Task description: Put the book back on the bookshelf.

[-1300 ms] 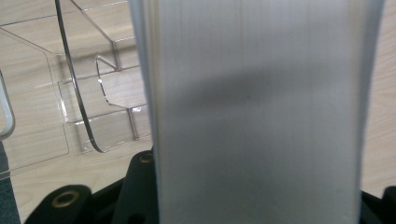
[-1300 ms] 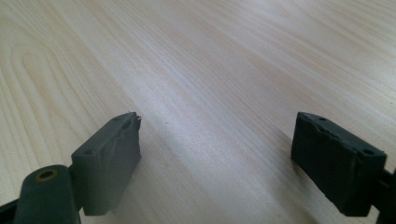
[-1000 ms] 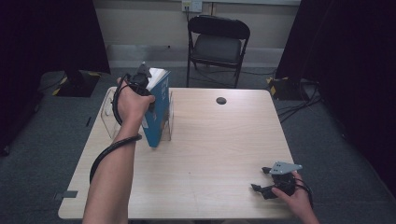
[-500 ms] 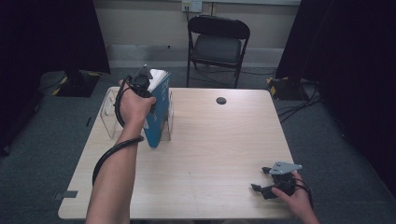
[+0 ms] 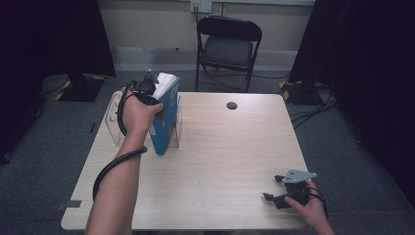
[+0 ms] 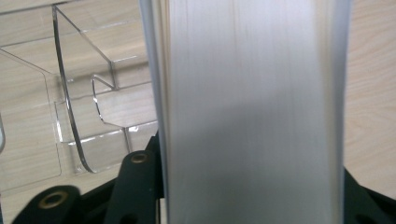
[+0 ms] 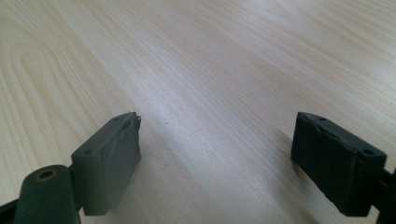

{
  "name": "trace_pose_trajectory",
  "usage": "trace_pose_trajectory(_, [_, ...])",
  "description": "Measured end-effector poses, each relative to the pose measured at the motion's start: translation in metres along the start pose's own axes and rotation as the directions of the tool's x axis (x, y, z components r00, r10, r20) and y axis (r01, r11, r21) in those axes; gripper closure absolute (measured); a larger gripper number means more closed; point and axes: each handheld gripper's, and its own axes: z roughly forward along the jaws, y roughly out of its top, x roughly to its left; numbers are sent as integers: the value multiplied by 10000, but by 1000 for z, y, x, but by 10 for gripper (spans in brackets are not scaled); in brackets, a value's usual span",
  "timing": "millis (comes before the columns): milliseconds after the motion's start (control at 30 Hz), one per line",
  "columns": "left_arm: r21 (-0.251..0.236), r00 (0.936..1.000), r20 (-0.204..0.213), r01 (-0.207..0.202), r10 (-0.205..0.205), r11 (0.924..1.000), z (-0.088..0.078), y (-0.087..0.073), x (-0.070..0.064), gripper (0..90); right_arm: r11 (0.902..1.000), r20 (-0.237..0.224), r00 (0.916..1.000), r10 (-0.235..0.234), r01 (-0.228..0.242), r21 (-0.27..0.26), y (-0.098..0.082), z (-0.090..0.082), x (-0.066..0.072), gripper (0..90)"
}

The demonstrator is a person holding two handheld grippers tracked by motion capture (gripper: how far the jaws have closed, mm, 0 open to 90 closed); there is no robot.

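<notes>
A thick blue book (image 5: 167, 117) stands on edge in a clear acrylic rack (image 5: 113, 122) at the table's far left. My left gripper (image 5: 152, 93) holds it from above. Its jaws have just been opening, but the book's white page edge (image 6: 252, 112) still sits between them with both jaws against the covers. The rack's clear dividers (image 6: 79, 116) show to the left of the book. My right gripper (image 5: 274, 196) rests low at the table's near right corner, and in the right gripper view it (image 7: 215, 154) is open wide over bare wood with nothing between its pads.
The light wood table (image 5: 230, 156) has a small black round disc (image 5: 231, 105) near its far edge. A black folding chair (image 5: 229, 46) stands behind the table. Cables lie on the grey floor at the right.
The left hand and the book have shifted only slightly at the rack. The right gripper has stayed in place.
</notes>
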Motion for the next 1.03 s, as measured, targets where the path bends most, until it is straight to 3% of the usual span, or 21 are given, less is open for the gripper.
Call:
trace_pose_trajectory(200, [-650, 9977, 644, -166, 208, 9977, -19, -23, 6, 440, 10000, -31, 10000, -27, 27, 13, 1, 1, -1, 147])
trace_pose_trajectory(267, [-928, 9940, 1034, -267, 363, 9953, -22, -34, 8, 413, 10000, -8, 10000, -48, 48, 25, 1, 0, -1, 147])
trace_pose_trajectory(500, [-1454, 9843, 1545, -631, 857, 9874, -25, -68, 13, 354, 10000, 8, 10000, -46, 46, 5, 1, 1, -1, 147])
trace_pose_trajectory(567, [-1787, 9807, 1656, -735, 1037, 9812, -25, -79, 14, 329, 10000, -8, 10000, -51, 51, -11, 1, 1, -1, 147])
trace_pose_trajectory(667, [-2096, 9751, 1809, -889, 1280, 9737, -18, -98, 14, 301, 10000, -8, 10000, -45, 45, -6, 1, 1, -1, 147])
trace_pose_trajectory(767, [-2186, 9704, 1982, -936, 1381, 9713, -8, -116, 12, 276, 10000, -6, 10000, -66, 66, 9, 1, 0, -1, 147])
trace_pose_trajectory(833, [-2202, 9705, 1953, -971, 1414, 9706, 3, -130, 8, 259, 10000, -21, 10000, -63, 63, -1, 0, 0, -1, 147])
trace_pose_trajectory(867, [-2219, 9656, 2074, -1099, 1570, 9689, 9, -136, 7, 258, 10000, -26, 10000, -62, 62, -3, 0, 1, -1, 147])
trace_pose_trajectory(900, [-2032, 9653, 2049, -1201, 1621, 9717, 17, -143, 5, 255, 10000, -20, 10000, -64, 64, 0, 0, 0, -1, 147])
trace_pose_trajectory(967, [-2050, 9652, 1924, -1372, 1773, 9691, 22, -148, 4, 241, 10000, -26, 10000, -62, 62, -2, 0, 1, -1, 147])
trace_pose_trajectory(1033, [-1881, 9644, 1914, -1463, 1824, 9712, 29, -155, 1, 238, 10000, -24, 10000, -65, 65, -3, 0, 1, -1, 147])
